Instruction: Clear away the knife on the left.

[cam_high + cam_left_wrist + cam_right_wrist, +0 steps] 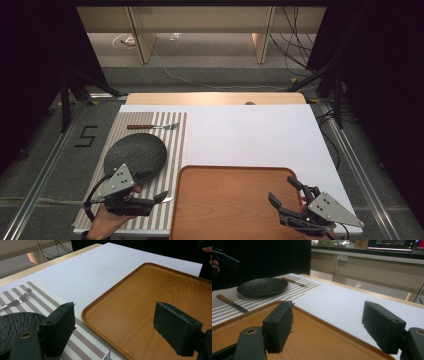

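From my remote seat I read one mark: digit "5" (86, 136), dark tape strokes on grey floor, at nine o'clock from striped placemat (176, 131). I read no label or brand on screens at top of right gripper view.

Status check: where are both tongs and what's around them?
Left tongs open, empty, above the striped placemat, knife and dark plate close by. Right tongs open, empty, over wooden tray. Fork beyond plate. Nothing blocking.
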`<state>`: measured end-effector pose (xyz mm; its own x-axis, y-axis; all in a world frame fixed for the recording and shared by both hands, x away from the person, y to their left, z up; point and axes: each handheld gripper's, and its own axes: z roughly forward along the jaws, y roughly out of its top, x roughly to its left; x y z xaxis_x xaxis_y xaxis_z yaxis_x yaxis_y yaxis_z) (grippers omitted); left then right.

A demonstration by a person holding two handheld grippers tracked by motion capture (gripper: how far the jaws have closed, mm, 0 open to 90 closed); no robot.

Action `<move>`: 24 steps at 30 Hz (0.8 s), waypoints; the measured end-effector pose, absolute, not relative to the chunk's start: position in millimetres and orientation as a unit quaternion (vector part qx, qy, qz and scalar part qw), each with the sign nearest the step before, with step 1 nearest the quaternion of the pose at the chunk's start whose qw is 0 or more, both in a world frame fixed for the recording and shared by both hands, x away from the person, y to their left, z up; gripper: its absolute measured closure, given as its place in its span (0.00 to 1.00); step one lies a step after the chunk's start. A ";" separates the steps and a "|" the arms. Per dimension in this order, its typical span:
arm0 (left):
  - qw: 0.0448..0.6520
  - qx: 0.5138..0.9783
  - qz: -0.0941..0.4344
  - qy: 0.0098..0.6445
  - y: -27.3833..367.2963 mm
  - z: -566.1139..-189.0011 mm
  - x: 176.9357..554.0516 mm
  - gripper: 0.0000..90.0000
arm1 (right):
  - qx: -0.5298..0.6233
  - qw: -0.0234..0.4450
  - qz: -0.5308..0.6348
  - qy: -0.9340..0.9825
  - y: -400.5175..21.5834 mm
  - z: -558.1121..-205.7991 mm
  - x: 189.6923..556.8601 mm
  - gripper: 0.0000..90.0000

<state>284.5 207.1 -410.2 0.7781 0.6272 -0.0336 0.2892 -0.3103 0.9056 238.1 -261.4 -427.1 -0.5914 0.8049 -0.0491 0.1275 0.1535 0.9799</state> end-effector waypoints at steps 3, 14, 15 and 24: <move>0.508 0.793 0.161 0.294 209.2 -410.7 285.9 0.19 | 0.335 0.303 0.558 0.696 -261.3 -427.1 238.0 0.29; 0.465 0.818 0.147 0.306 216.5 -415.0 291.9 0.18 | 0.334 0.303 0.558 0.697 -261.3 -427.0 237.9 0.29; 0.463 0.819 0.141 0.307 218.1 -414.9 292.5 0.18 | 0.335 0.303 0.558 0.696 -261.3 -427.1 238.0 0.29; 0.436 0.833 0.132 0.313 227.7 -413.8 293.6 0.19 | 0.334 0.302 0.557 0.697 -260.9 -427.0 238.0 0.29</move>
<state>293.6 227.7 -413.8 0.7685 0.6376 -0.0527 0.4065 -0.4231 0.8098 238.0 -260.9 -427.0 -0.5941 0.8029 -0.0488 0.1291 0.1551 0.9794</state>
